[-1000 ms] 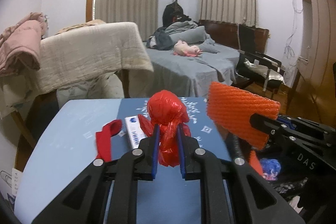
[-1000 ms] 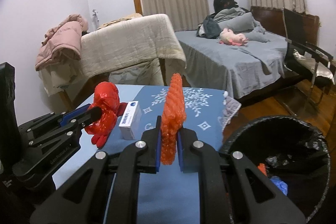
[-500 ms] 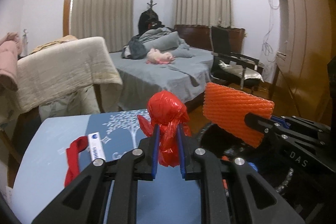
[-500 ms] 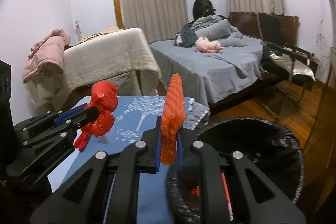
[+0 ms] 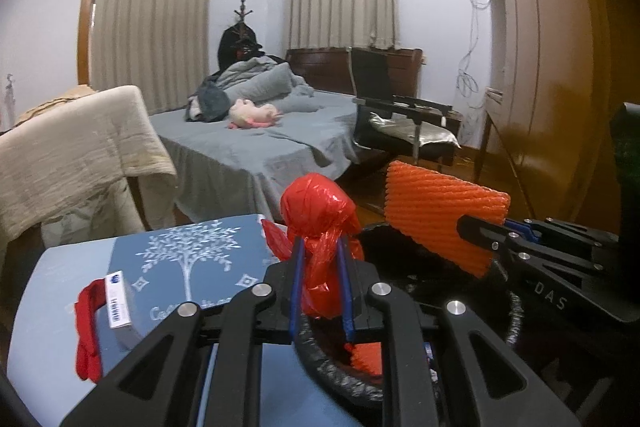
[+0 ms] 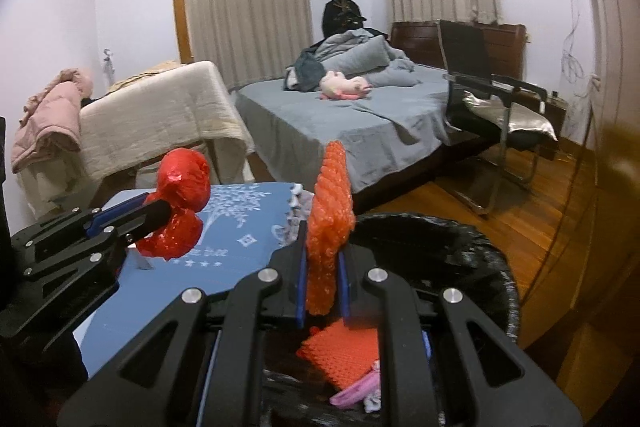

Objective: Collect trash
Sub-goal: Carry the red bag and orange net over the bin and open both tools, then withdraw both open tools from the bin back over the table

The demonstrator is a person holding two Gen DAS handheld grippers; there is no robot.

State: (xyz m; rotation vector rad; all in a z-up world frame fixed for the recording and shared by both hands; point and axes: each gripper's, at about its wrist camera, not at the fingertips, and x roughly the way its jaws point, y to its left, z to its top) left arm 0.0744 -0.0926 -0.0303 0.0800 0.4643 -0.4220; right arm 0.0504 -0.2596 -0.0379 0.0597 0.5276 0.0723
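- Bedroom with drawn curtains, grey bed (image 6: 360, 123) behind, blue worktop (image 5: 188, 259) in front, black-lined bin (image 6: 472, 259) at its right edge.
- Left claw (image 5: 320, 287) clamped narrow on a knotted red plastic bag (image 5: 316, 211), held upright above the near rim of the bin.
- Right claw (image 6: 323, 283) pinched almost shut on an orange foam net (image 6: 332, 195), standing on edge between the pads, right over the bin's mouth.
- Both claws swung rightward off the worktop within the last second; a second ago over the blue cloth, now over the bin, grips unchanged.
- Already inside the bin: another orange net piece (image 6: 344, 351) and some pink scraps (image 6: 360, 387).
- Left behind on the worktop: a small white box (image 5: 118, 303) and a red strip (image 5: 86, 331) just beside it, touching or nearly so.
- Likely meaning for the job: carry done for these two pieces, release over the bin next; bag nearer the rim than the net, so some risk of a drop catching the edge.
- Two pieces on the worktop yet to be collected.
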